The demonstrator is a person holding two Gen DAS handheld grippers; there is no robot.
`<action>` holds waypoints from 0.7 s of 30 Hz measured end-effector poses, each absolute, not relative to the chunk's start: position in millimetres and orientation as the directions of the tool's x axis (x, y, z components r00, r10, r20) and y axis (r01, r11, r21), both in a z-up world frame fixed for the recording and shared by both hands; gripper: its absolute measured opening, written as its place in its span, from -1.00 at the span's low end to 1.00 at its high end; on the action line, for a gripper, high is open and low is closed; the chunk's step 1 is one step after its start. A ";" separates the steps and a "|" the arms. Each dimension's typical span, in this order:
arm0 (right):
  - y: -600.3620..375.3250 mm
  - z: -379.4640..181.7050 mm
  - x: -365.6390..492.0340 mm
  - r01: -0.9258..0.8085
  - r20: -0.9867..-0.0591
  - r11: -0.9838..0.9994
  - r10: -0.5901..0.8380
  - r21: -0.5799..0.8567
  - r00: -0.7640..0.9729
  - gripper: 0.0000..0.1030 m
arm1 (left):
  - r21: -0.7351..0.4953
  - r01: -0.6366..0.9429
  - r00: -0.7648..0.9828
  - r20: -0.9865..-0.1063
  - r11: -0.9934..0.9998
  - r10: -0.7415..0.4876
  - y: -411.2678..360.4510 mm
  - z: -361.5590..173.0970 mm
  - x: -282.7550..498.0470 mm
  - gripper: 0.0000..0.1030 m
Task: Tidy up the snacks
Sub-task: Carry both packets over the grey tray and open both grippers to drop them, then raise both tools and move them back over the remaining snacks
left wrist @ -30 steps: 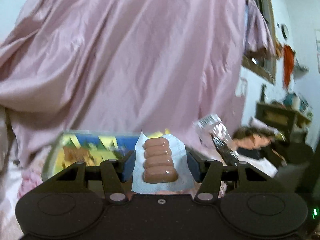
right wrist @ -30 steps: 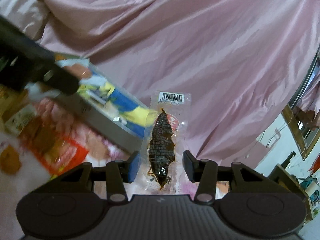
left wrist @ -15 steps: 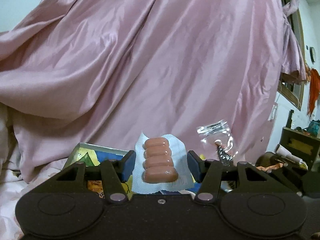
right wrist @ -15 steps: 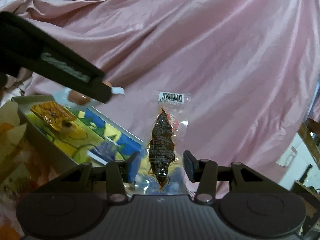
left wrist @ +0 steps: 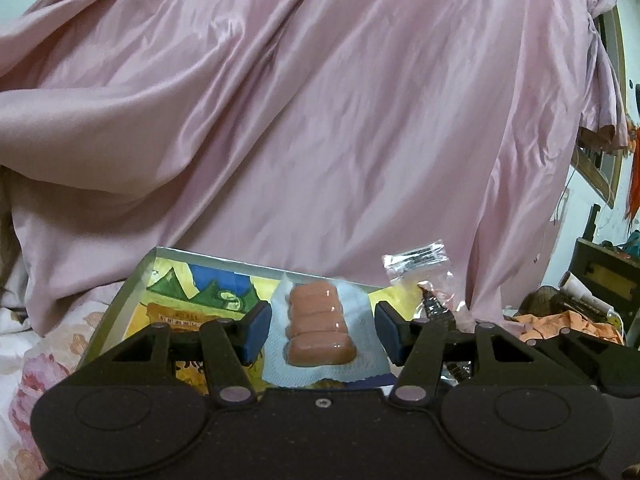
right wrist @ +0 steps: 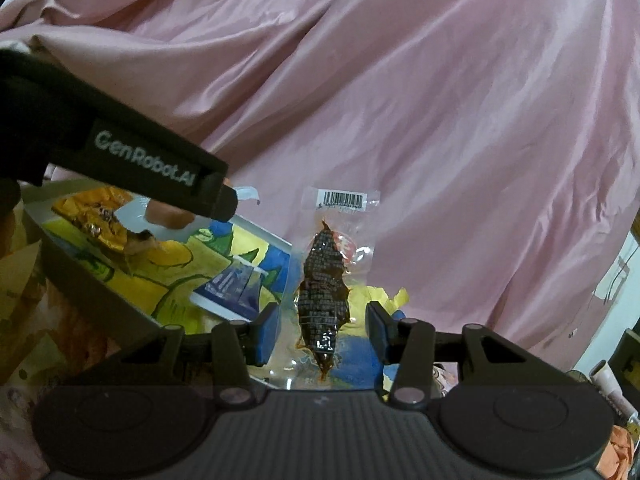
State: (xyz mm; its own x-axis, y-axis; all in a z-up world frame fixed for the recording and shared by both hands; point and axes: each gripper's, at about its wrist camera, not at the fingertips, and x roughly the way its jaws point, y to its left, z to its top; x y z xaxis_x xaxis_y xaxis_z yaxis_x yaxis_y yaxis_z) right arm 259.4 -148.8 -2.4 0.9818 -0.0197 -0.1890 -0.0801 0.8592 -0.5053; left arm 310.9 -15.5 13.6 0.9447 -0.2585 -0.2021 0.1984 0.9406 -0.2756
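Currently you're gripping the sausage pack (left wrist: 320,330) in the left tool (left wrist: 323,332) and the dark snack pouch (right wrist: 326,284) in the right tool (right wrist: 322,334), both over the tray (left wrist: 120,308).

A floral-print bed (left wrist: 48,364) carries a shallow tray (left wrist: 116,308) just ahead of the left claw (left wrist: 323,334), slightly to its left. Pink sheet (left wrist: 320,120) heaped on the bed beyond the tray.
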 end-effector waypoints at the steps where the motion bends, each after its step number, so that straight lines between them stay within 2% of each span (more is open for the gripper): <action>1: -148.0 -3.4 259.0 -0.081 -0.189 0.855 -0.020 -0.512 0.982 -0.01 | -0.275 0.197 0.944 -0.205 0.941 -0.258 -15.7 13.6 311.1 0.15; 2: -147.2 -4.3 258.3 -0.083 -0.191 0.852 -0.021 -0.518 0.981 -0.01 | -0.274 0.196 0.943 -0.211 0.941 -0.258 -15.9 13.4 311.5 0.15; 3: -146.5 -5.0 258.1 -0.086 -0.195 0.850 -0.020 -0.520 0.981 -0.01 | -0.271 0.192 0.943 -0.216 0.943 -0.254 -16.3 13.4 311.4 0.01; 4: -146.1 -5.6 257.8 -0.089 -0.199 0.848 -0.020 -0.522 0.980 -0.01 | -0.268 0.196 0.941 -0.220 0.943 -0.258 -16.7 13.2 312.2 -0.02; 8: -143.9 -10.2 265.1 -0.097 -0.224 0.845 -0.027 -0.526 0.974 -0.01 | -0.268 0.210 0.935 -0.224 0.940 -0.273 -18.1 13.0 312.4 0.01; 10: -144.2 -11.0 264.7 -0.095 -0.228 0.843 -0.033 -0.529 0.973 0.02 | -0.271 0.209 0.935 -0.225 0.940 -0.273 -18.3 12.9 311.2 0.14; 11: -144.5 -10.9 264.2 -0.093 -0.228 0.844 -0.035 -0.527 0.973 0.11 | -0.273 0.207 0.936 -0.223 0.939 -0.271 -18.1 13.2 310.3 0.18; 15: -145.6 -7.5 262.0 -0.086 -0.224 0.857 -0.035 -0.509 0.974 0.36 | -0.289 0.197 0.942 -0.211 0.937 -0.263 -15.7 18.6 302.9 0.53; 17: -148.0 -3.9 257.1 -0.082 -0.222 0.866 -0.035 -0.494 0.974 0.54 | -0.296 0.190 0.946 -0.201 0.936 -0.255 -13.6 24.1 297.6 0.69; 19: -150.4 -0.1 252.1 -0.075 -0.213 0.874 -0.033 -0.480 0.977 0.63 | -0.302 0.178 0.952 -0.189 0.937 -0.242 -10.9 30.5 290.2 0.89; 21: -153.1 4.2 248.8 -0.064 -0.199 0.881 -0.035 -0.469 0.979 0.69 | -0.307 0.166 0.958 -0.174 0.937 -0.227 -8.6 37.1 282.0 0.98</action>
State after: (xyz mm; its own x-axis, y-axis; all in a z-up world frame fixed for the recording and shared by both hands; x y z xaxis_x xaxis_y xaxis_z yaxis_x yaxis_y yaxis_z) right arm 248.8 -153.1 4.2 0.9793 -0.0352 -0.1993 -0.0638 0.8808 -0.4691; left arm 282.0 -8.6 37.1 0.9582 -0.2270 -0.1744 0.1662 0.9371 -0.3069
